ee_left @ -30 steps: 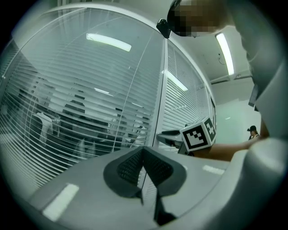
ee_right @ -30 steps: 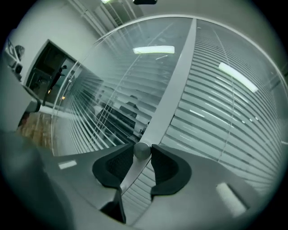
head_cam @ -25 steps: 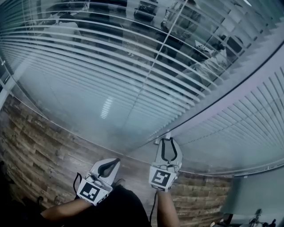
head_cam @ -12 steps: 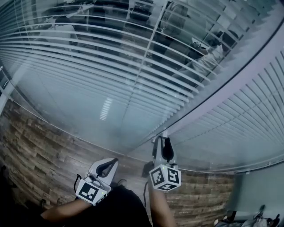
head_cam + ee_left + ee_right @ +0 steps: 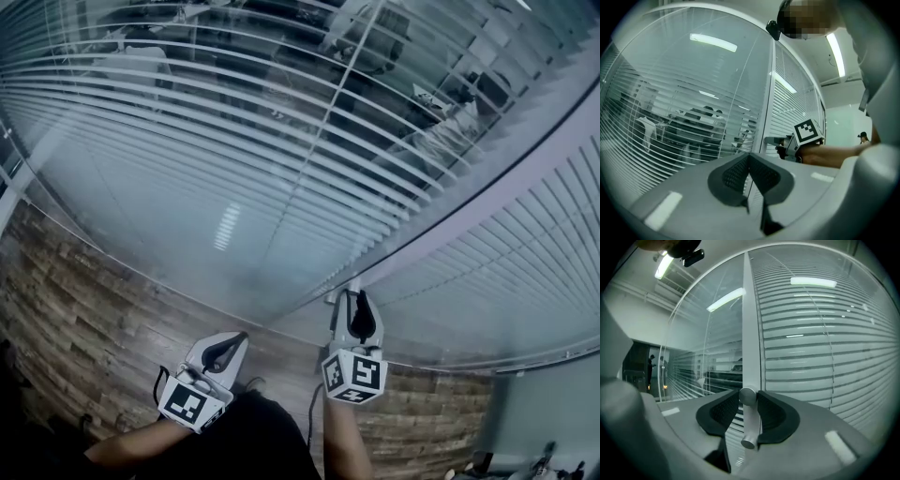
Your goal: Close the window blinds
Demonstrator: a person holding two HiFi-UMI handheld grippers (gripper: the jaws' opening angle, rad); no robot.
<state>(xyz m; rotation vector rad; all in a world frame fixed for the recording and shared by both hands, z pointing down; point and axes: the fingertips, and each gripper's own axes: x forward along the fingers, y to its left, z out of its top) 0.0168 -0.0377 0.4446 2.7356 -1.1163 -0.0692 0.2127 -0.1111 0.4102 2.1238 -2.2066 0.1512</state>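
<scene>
Metal is being gripped: the small knob (image 5: pixel 750 427) standing out from the white post (image 5: pixel 751 324) between the two glass panes is being pinched between the dark fingers (image 5: pixel 774 414) of the right gripper (image 5: pixel 748 399), which have just been closing back onto it. Compared with a second ago, that gripper is being seen rolled about its own axis in the head view. Two faces of its marker cube (image 5: pixel 354 375) are now being presented where one flat face was being presented before, while its place at the post is being kept. The knob is therefore being judged as partway through a turn. The blinds (image 5: pixel 216 141) on the wider pane beside the post are still being seen through, their slats lying open with the room behind showing. No clear tilt is being made out yet, so the closing is being judged as barely begun, and further turning of the knob is probably being called for. The left gripper (image 5: pixel 230 349) is being held idle below and to one side of the post, its fingers (image 5: pixel 733 174) pressed together on nothing.
</scene>
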